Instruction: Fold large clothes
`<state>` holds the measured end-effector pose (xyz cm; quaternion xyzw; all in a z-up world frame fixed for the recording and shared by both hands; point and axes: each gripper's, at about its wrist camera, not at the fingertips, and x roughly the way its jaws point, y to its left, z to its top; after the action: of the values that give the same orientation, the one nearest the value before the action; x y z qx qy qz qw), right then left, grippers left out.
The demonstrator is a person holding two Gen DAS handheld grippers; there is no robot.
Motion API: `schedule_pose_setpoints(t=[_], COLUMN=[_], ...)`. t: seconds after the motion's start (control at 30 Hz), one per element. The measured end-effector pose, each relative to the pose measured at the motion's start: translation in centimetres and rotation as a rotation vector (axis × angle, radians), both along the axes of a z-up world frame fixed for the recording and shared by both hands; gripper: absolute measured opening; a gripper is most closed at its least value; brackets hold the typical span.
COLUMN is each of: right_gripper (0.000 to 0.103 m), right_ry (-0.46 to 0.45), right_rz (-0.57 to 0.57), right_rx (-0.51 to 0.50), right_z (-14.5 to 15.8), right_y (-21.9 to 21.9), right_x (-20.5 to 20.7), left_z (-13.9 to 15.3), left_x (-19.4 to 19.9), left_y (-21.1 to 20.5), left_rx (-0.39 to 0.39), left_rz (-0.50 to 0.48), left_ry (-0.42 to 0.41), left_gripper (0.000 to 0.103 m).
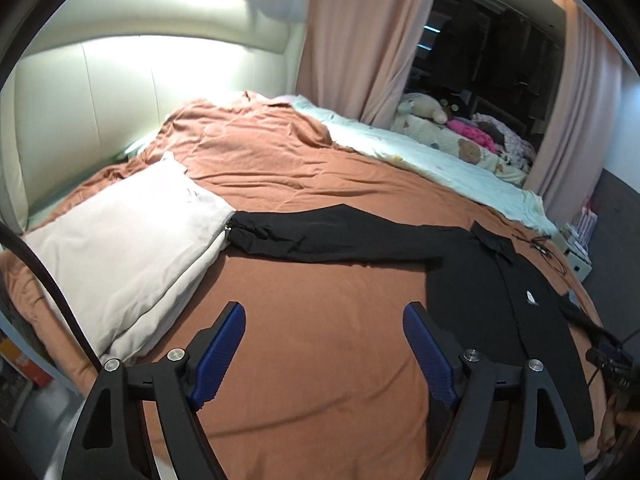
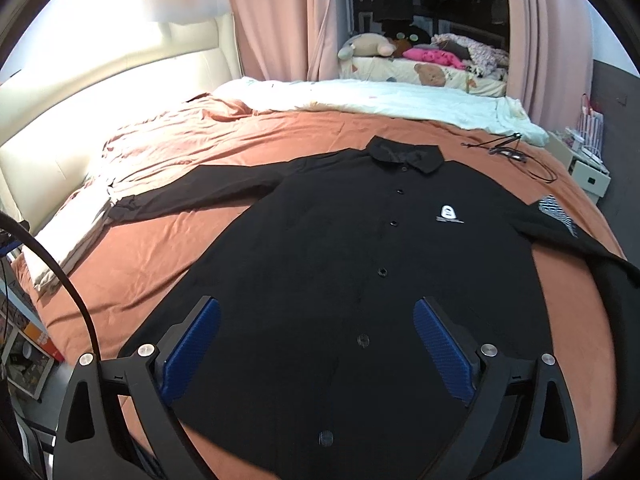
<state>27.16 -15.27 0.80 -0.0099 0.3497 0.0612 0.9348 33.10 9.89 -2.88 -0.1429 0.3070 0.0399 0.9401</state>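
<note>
A black long-sleeved button shirt (image 2: 340, 248) lies flat, front up, on the orange bedspread (image 2: 160, 248), collar at the far end, both sleeves spread out. It has a small white chest logo. In the left wrist view the shirt (image 1: 492, 288) lies to the right, its left sleeve reaching to a white pillow. My left gripper (image 1: 324, 316) is open and empty above bare bedspread (image 1: 320, 360), left of the shirt's body. My right gripper (image 2: 316, 312) is open and empty, hovering over the shirt's lower front.
A white pillow (image 1: 120, 232) lies at the left by the padded headboard (image 1: 100, 92). A pale quilt (image 2: 400, 100) runs along the far side. A black cable (image 2: 516, 152) lies beyond the collar. Plush toys (image 2: 368, 46) and pink curtains (image 2: 280, 20) stand behind.
</note>
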Motion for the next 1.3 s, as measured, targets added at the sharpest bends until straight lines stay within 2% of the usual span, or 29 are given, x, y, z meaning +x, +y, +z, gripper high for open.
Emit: schedule_pose_setpoints(t=[0.07, 0.2, 0.27, 0.33, 0.43, 0.53, 0.63, 0.8, 1.03, 1.13, 1.17, 1.2, 1.23, 1.27, 1.3], right_gripper=[0.089, 0.086, 0.074, 0.069, 0.068, 0.067, 0.059, 0.052, 0.052, 0.043, 0.04, 0.039, 0.035, 0.031, 0.03], right_ry=[0.021, 0.055, 0.07, 0.085, 0.101, 0.117, 0.142, 0.166, 0.196, 0.209, 0.216, 0.221, 0.225, 0.229, 0.231], right_rz=[0.005, 0.018, 0.028, 0.039, 0.045, 0.047, 0.049, 0.057, 0.059, 0.061, 0.058, 0.055, 0.053, 0.051, 0.049], right_rx=[0.001, 0.021, 0.017, 0.009, 0.005, 0.006, 0.006, -0.01, -0.003, -0.001, 0.009, 0.022, 0.03, 0.038, 0.054], right_z=[0.0, -0.1, -0.3, -0.5, -0.9, -1.6, -2.3, -3.6, -5.5, -6.1, -6.3, -6.4, -6.6, -6.7, -6.8], right_y=[-0.1, -0.1, -0.2, -0.2, -0.2, -0.1, 0.2, 1.3, 2.7, 3.4, 3.5, 3.6, 3.9, 4.1, 4.4], right_x=[1.9, 5.5, 7.1, 9.1, 11.7, 14.2, 17.1, 21.4, 26.3, 28.6, 29.3, 30.1, 31.0, 31.7, 32.5], left_z=[-0.5, -1.9, -2.6, -3.5, -5.0, -6.6, -8.2, -11.1, -14.7, -15.8, -15.8, -15.7, -15.6, -15.4, -15.3], left_x=[2.1, 5.9, 7.8, 9.4, 12.4, 15.0, 17.3, 21.0, 24.4, 25.1, 25.3, 25.4, 25.5, 25.6, 25.8], left_y=[0.6, 2.0, 2.7, 3.6, 4.6, 5.4, 6.0, 7.2, 8.3, 8.8, 8.8, 8.9, 9.0, 9.1, 8.9], left_rx=[-0.015, -0.059, -0.065, -0.078, -0.091, -0.082, -0.055, -0.026, 0.063, 0.061, 0.063, 0.059, 0.046, 0.021, 0.01], left_rz=[0.011, 0.037, 0.064, 0.079, 0.1, 0.119, 0.143, 0.175, 0.25, 0.267, 0.272, 0.275, 0.275, 0.264, 0.261], left_ry=[0.017, 0.049, 0.07, 0.092, 0.131, 0.171, 0.214, 0.281, 0.384, 0.406, 0.399, 0.396, 0.393, 0.389, 0.388], left_gripper=[0.076, 0.07, 0.067, 0.064, 0.06, 0.059, 0.058, 0.058, 0.058, 0.056, 0.052, 0.038, 0.019, 0.01, 0.005])
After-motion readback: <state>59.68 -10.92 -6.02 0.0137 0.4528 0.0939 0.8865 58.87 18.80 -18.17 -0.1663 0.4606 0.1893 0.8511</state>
